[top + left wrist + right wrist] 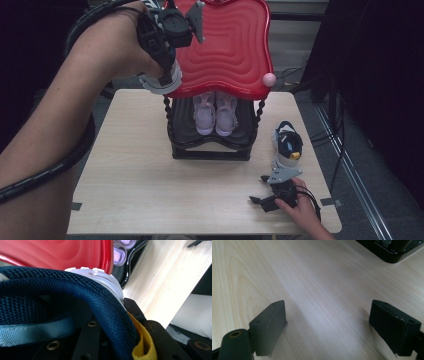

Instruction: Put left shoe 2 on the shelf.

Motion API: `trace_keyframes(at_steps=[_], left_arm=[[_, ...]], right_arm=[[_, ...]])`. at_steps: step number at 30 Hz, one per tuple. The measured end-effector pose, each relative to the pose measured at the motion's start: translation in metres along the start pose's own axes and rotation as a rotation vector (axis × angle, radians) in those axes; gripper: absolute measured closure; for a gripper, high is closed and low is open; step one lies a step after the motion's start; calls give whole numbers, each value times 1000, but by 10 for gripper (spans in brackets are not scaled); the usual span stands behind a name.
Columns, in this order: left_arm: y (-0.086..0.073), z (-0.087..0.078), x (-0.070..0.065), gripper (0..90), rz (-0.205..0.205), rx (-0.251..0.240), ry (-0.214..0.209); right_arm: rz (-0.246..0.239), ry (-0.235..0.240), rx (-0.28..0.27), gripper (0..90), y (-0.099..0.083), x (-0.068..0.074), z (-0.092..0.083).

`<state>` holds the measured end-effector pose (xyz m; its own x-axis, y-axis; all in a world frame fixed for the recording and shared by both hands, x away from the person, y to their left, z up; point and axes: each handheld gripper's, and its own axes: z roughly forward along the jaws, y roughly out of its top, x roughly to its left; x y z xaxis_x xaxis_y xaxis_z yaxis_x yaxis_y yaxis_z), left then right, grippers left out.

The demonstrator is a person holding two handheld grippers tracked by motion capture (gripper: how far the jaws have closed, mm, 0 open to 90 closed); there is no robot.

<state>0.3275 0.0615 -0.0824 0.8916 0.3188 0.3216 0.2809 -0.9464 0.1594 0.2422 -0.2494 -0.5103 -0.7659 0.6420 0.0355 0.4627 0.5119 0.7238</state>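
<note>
We take the two-level shoe rack [210, 150] as our landmark. Nearest to us, in front of it and to the right, our right gripper [328, 327] rests low on the surface [150, 190] with its fingers spread wide and nothing between them. Just behind it stands one navy shoe [286, 145], upright, right of the rack. At the left edge of the rack's red top shelf [230, 50], our left gripper [165, 55] pinches the other navy shoe [75, 302] by its collar, in the air

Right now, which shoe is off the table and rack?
The navy shoe with the white sole, clamped in the left gripper beside the red shelf.
</note>
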Motion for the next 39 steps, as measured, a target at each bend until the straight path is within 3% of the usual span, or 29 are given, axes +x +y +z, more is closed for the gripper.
trace_keyframes(at_steps=[13,23,39], left_arm=[[30,5,2,765,82,-7,38],[50,21,5,762,136,1,59],[73,46,14,752,211,-14,44]], right_arm=[[0,0,0,138,0,0,0],[-1,0,0,137,0,0,0],[0,0,0,138,0,0,0]])
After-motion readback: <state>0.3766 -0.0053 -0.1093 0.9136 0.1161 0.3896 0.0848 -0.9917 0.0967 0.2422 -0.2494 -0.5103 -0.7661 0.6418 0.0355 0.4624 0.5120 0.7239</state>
